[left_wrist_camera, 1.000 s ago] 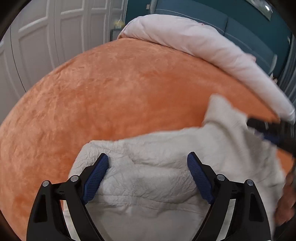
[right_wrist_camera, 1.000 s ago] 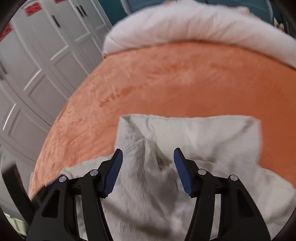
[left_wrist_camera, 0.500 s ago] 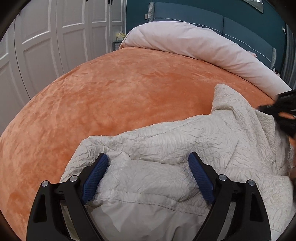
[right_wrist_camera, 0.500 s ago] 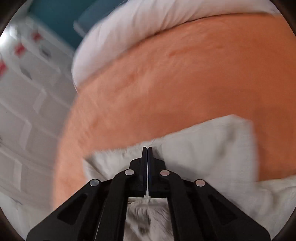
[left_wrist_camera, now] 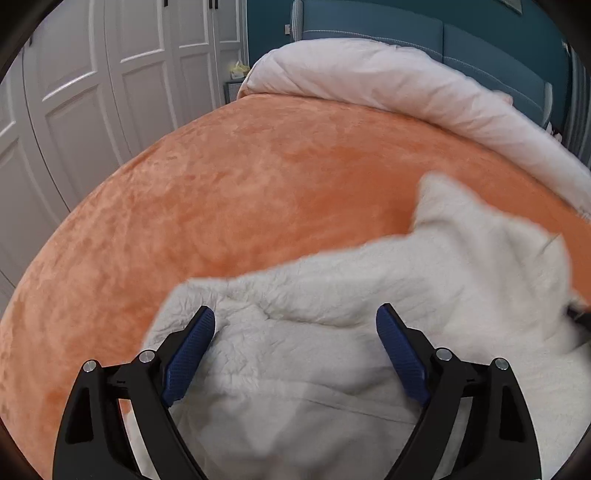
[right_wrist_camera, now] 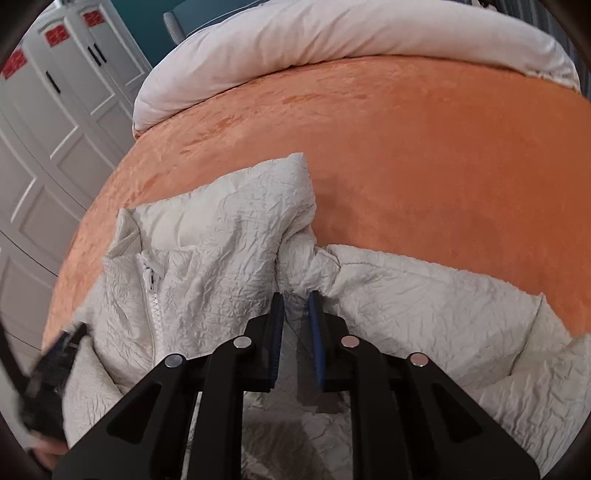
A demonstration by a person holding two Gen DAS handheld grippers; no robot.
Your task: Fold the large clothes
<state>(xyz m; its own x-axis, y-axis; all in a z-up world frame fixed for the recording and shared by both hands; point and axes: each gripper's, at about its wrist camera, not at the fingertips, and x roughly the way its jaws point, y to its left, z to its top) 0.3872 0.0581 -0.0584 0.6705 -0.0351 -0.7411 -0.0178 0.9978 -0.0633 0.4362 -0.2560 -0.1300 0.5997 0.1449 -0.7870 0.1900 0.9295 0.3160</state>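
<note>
Downward-tilted, right hand-held gripper (right_wrist_camera: 296,304) opens slightly, jacket (right_wrist_camera: 229,236) fabric between jaws.

An orange velvety bedspread (left_wrist_camera: 258,192) covers a bed and fills most of both views. A pale pink-white duvet (right_wrist_camera: 332,48) lies bunched in a long roll along the far end of the bed. Behind it stands a blue padded headboard (left_wrist_camera: 424,33) against a teal wall. White panelled wardrobe doors (left_wrist_camera: 92,92) line the left side, some bearing red stickers (right_wrist_camera: 55,35).
</note>
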